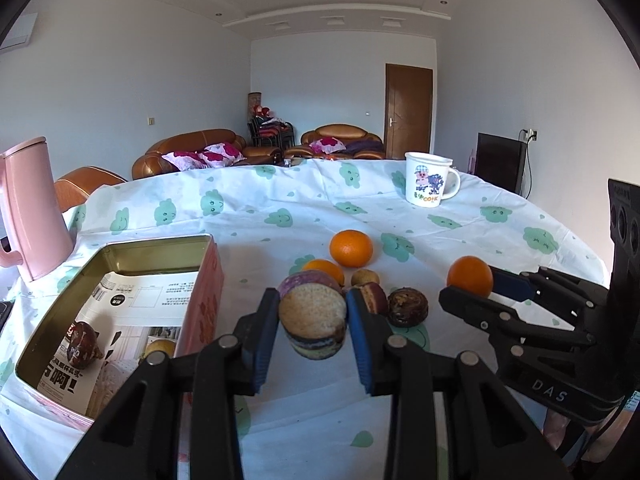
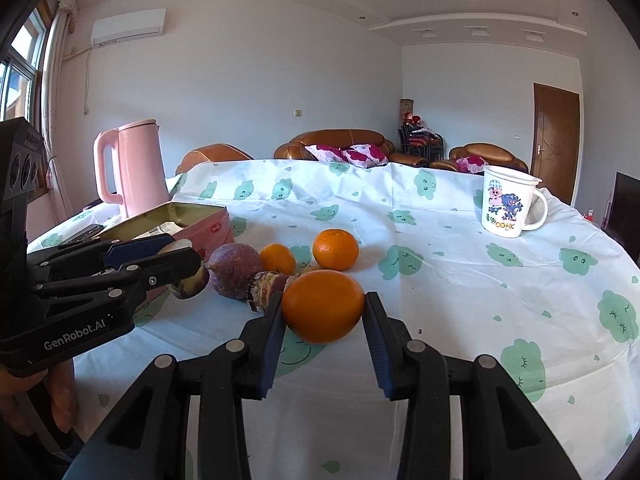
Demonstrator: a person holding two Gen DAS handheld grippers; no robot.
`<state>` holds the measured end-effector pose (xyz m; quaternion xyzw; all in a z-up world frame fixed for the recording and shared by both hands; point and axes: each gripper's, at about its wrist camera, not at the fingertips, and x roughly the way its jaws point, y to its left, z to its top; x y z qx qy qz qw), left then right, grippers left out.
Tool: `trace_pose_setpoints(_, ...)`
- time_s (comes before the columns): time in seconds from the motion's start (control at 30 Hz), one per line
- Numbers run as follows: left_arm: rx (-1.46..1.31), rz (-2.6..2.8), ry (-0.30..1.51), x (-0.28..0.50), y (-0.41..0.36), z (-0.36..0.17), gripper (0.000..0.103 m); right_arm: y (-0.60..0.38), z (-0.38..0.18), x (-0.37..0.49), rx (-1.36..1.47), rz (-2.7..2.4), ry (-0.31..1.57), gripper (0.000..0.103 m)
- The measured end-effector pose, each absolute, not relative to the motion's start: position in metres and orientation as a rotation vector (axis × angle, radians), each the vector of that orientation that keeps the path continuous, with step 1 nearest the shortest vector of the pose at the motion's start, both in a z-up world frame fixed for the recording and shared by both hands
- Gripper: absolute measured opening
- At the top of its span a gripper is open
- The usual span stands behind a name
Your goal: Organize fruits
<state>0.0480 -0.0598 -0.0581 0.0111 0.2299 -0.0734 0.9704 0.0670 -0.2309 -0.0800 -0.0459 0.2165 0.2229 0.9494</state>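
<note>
My left gripper [image 1: 313, 316] is shut on a halved purple passion fruit [image 1: 313, 320] and holds it just above the tablecloth, right of the pink tin box [image 1: 200, 300]. The tin holds a brown fruit [image 1: 82, 346] and a yellowish one [image 1: 160, 347] on printed paper. My right gripper [image 2: 324, 312] is shut on an orange [image 2: 323, 306], also seen in the left wrist view [image 1: 470, 276]. Loose on the cloth are a whole passion fruit [image 2: 234, 266], two oranges [image 2: 335, 249] [image 2: 278, 259], a small tan fruit [image 1: 365, 277] and a dark shrivelled fruit [image 1: 407, 306].
A pink kettle [image 2: 134, 168] stands behind the tin at the left. A white cartoon mug [image 2: 506, 206] stands at the far right of the table [image 2: 460, 300], which has a cloud-print cloth. Sofas stand beyond the table.
</note>
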Motion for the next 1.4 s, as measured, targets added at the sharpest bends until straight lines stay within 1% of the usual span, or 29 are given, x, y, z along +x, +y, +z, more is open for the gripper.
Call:
trace_pose_setpoints(0.93,0.023,-0.129,0.346,0.030,-0.060,-0.053,0.036,-0.235,-0.078,0.050,-0.093,0.482,0.326,0.041)
trace_pose_setpoints(1.4,0.020,-0.123,0.308,0.025,-0.058,-0.051,0.036,-0.238,-0.077,0.048,-0.081,0.493,0.309,0.041)
